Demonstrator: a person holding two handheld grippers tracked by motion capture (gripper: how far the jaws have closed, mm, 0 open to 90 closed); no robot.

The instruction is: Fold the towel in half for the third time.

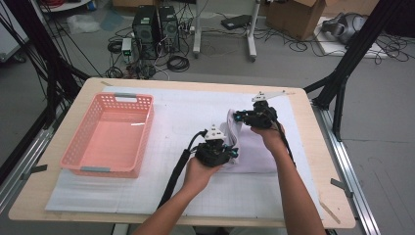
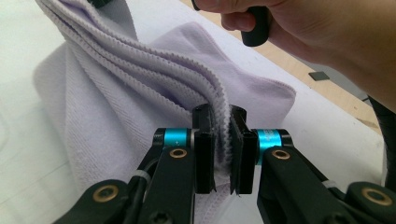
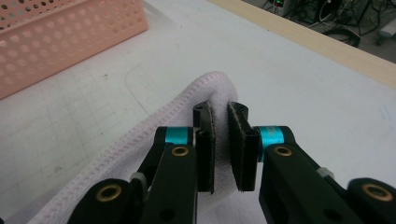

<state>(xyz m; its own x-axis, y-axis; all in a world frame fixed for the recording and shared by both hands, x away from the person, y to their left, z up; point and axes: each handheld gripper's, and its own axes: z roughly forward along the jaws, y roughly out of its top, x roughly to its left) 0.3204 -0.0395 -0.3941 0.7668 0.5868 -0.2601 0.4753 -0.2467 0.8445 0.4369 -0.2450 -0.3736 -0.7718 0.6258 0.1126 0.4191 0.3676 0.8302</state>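
A: Where is the towel [image 1: 244, 147] seen, and how is it held?

B: In the high view it is found right of the frame's centre, on the white mat [image 1: 171, 122] that covers the surface [image 1: 313, 161]. Most of it is lying flat; one edge is lifted into a ridge between the two tools. The pink basket [image 1: 110, 132] is seen at the left of the frame, well apart from it.

A: What can be said of the left tool [image 2: 219, 140]?

B: Its jaws are pressed together on the stitched hem, with several folded layers pinched between the pads, as shown in the left gripper view.

A: And the right tool [image 3: 220, 140]?

B: A rounded corner of the hem is clamped between its pads, near the middle of the right gripper view. In the high view that tool [image 1: 240, 116] is held above and to the right of the left tool [image 1: 230, 151].

A: How is the cloth expected to handle?

B: It is judged to be light, soft and limp: no shape will be kept, and any unsupported part will sag. Slipping is thought unlikely, since the terry weave and thick hem give the pads purchase.

A: Where should hold be taken?

B: The hem at or near the corners is considered best, so that the edge can be kept taut between the two tools and a fold laid squarely.
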